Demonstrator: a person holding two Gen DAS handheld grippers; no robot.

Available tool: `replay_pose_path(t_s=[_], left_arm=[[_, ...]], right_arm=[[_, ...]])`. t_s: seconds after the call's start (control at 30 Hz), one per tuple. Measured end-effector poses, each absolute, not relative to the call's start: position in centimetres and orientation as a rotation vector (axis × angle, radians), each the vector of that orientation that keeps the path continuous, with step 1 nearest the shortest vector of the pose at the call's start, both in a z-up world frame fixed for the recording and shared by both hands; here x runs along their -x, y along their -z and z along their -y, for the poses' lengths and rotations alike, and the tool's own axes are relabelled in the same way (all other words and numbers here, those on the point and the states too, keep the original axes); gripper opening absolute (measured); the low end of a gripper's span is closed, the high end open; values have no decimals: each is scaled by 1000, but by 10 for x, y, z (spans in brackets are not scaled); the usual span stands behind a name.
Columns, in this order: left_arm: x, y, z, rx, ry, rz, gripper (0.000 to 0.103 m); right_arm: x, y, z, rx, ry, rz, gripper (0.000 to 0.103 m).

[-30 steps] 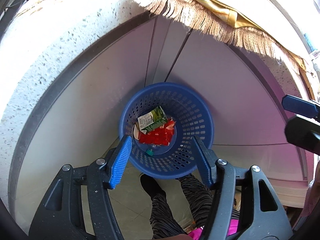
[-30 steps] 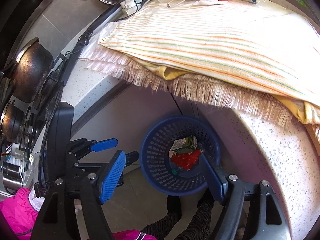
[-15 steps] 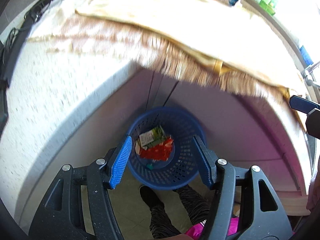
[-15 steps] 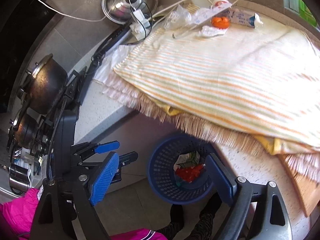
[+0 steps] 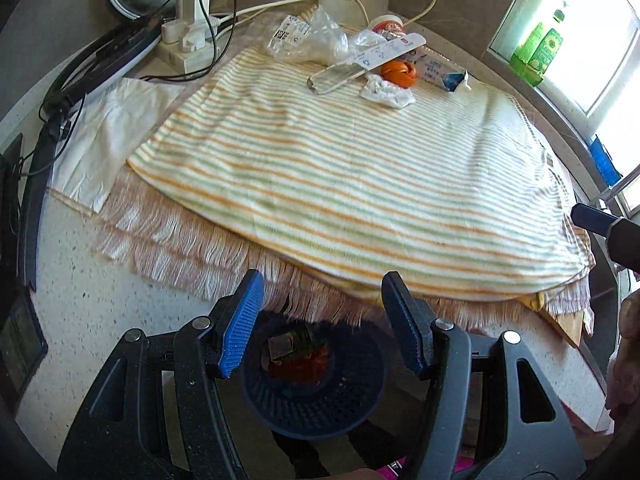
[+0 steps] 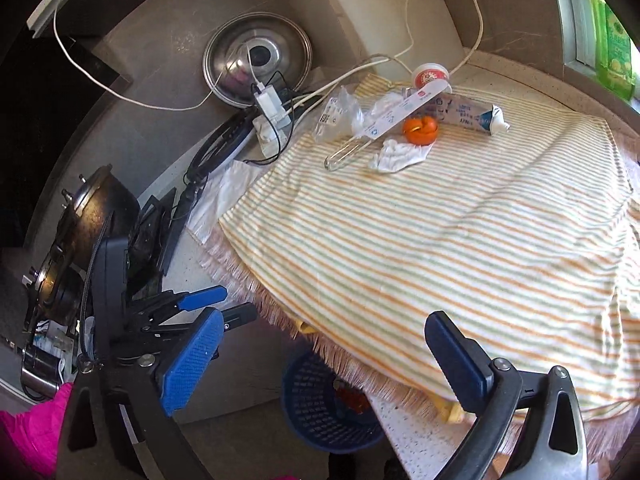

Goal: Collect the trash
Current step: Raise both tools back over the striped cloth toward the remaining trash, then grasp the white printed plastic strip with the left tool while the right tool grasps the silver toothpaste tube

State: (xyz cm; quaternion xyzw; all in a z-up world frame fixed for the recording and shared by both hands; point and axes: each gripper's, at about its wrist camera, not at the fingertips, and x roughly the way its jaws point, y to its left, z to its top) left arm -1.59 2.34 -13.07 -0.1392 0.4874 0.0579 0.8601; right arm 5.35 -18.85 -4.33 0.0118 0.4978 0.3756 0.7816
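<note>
A blue basket [image 5: 312,392] stands on the floor under the counter edge, with a carton and a red wrapper [image 5: 300,356] inside; the right wrist view shows the basket [image 6: 320,412] too. At the far end of the striped cloth [image 5: 340,168] lie an orange peel [image 5: 398,72], a crumpled tissue [image 5: 386,92], a clear plastic wrapper [image 5: 308,36], a toothbrush pack [image 5: 360,66] and a toothpaste tube [image 5: 440,72]. My left gripper [image 5: 323,278] hangs open and empty above the basket. The jaws of my right gripper [image 6: 325,318] are opening, with nothing between them.
Dark pans [image 6: 96,216] sit on the stove at the left. A steel lid [image 6: 258,60], a power strip with chargers [image 5: 188,40] and cables line the back wall. A green bottle [image 5: 540,48] stands at the window. A person's legs are beside the basket.
Both grippers have risen from low over the basket to above counter level, so the cloth and its trash came into view. The right jaws have spread wider.
</note>
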Motion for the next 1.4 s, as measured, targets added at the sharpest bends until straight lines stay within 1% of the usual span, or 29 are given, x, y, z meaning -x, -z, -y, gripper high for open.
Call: replay_pose_path(t_s=[0.33, 0.57, 0.93, 1.1, 1.4], left_arm=[[-45, 110, -19, 259, -129, -963, 63], [-85, 101, -15, 242, -131, -946, 63], [-148, 100, -8, 204, -129, -960, 63], [-181, 103, -9, 183, -126, -979, 63], [-230, 114, -4, 121, -110, -1034, 63]], right_arm=[[-121, 22, 193, 18, -819, -1003, 102], [-167, 25, 193, 35, -813, -1005, 102], [-240, 31, 185, 134, -793, -989, 100], [-272, 38, 177, 170, -808, -1009, 94], [-311, 63, 160, 255, -844, -1073, 87]])
